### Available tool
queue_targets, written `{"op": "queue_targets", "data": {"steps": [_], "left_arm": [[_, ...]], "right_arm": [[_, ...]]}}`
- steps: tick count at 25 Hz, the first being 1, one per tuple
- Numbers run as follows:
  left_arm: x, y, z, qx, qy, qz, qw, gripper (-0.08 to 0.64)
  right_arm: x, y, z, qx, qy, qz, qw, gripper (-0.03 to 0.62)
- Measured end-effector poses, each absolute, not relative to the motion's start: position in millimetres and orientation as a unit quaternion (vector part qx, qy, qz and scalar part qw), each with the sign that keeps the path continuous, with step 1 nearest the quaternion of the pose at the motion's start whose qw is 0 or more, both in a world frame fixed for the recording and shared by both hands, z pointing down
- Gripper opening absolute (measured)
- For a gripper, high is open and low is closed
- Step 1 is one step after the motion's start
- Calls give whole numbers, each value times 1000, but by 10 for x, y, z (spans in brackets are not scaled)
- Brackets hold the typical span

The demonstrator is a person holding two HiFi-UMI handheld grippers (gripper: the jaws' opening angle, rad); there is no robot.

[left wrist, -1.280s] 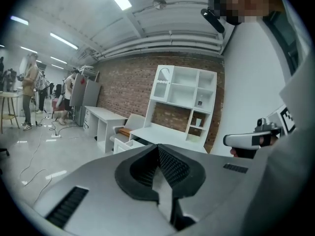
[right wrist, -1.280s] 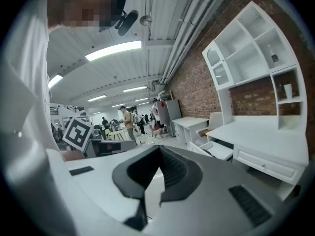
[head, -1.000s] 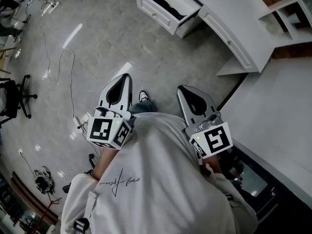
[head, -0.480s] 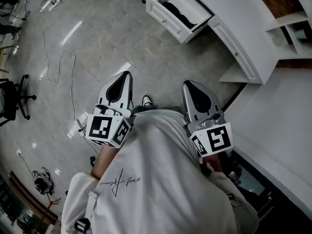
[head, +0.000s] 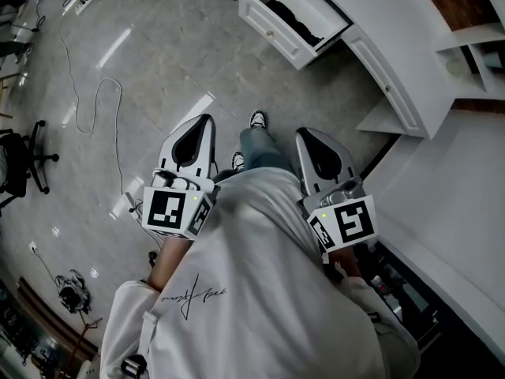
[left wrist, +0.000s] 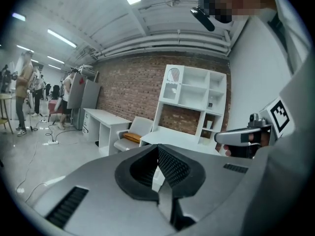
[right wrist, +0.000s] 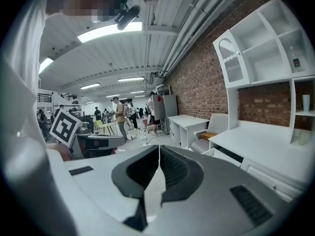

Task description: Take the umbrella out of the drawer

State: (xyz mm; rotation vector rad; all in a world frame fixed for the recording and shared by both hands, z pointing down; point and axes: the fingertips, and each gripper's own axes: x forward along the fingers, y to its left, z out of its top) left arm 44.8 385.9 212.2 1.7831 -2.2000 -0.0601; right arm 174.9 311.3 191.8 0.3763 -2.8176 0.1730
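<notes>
The dark thing [head: 298,24] in the open drawer [head: 272,28] is too small to identify.

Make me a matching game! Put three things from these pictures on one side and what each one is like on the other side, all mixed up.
Things:
1. drawer
2. left hand-held gripper
3. office chair

What it is like:
A. black, at the far left of the head view
B. white and pulled open
C. jaws shut, nothing between them

Pairs: 1-B, 2-C, 3-A
</notes>
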Motion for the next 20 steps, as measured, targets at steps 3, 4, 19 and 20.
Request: {"op": "queue_targets", "data": {"steps": [3,4,19,20], "left_arm": [[408,3753,2135,627,-764,-13,151,15],[390,3701,2135,630,-763,-5,148,15],[-324,2514,2189,668,-728,38,149,15],[-358,2400,2193,671,-724,40,154,15]], "right_arm": [[1674,3008,1954,134,-979,57,145,28],[1639,2960,1966,136,-979,58,144,28],[894,1850,2156,171,-971,101,133,26],[855,1749,2163,174,-970,103,134,26]]}}
